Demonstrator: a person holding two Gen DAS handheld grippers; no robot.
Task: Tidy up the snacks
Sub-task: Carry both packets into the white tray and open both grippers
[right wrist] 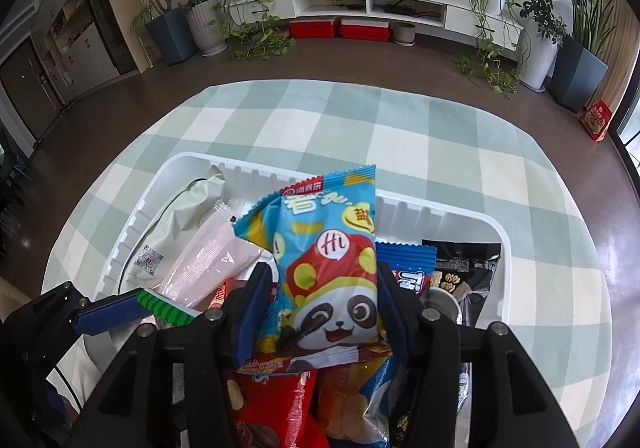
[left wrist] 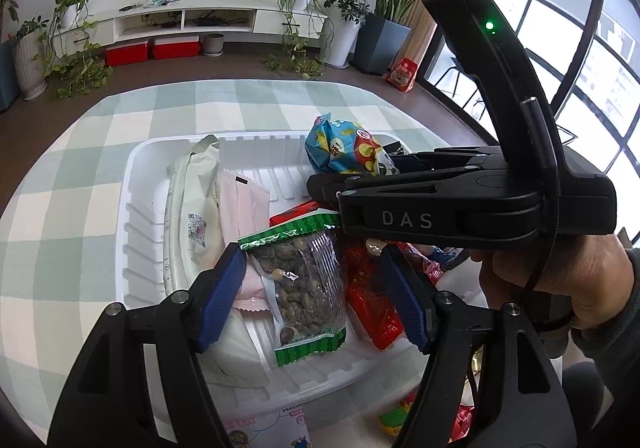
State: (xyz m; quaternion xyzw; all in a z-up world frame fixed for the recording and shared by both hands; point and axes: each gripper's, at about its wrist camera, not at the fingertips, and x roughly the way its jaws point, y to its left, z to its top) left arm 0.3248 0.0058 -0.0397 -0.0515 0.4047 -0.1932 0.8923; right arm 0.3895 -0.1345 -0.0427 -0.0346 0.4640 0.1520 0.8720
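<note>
A white tray (left wrist: pixel 256 137) on the checked tablecloth holds several snack packets. In the left wrist view a clear packet of nuts with green ends (left wrist: pixel 308 288) lies in the tray between the pads of my left gripper (left wrist: pixel 310 254); the pads stand apart from it, open. In the right wrist view a blue panda packet (right wrist: pixel 332 268) stands tilted up between the pads of my right gripper (right wrist: pixel 320 272), which flank it closely without clearly squeezing it. The same packet (left wrist: pixel 344 148) pokes out beyond the right tool's black body in the left wrist view.
A pale green packet (left wrist: pixel 192 200) and a pink one (left wrist: pixel 242 208) lie at the tray's left, red packets (left wrist: pixel 372 304) at its right. A black packet (right wrist: pixel 466 260) and a blue one (right wrist: pixel 408 260) sit at the far right. A hand (left wrist: pixel 560 280) grips the right tool.
</note>
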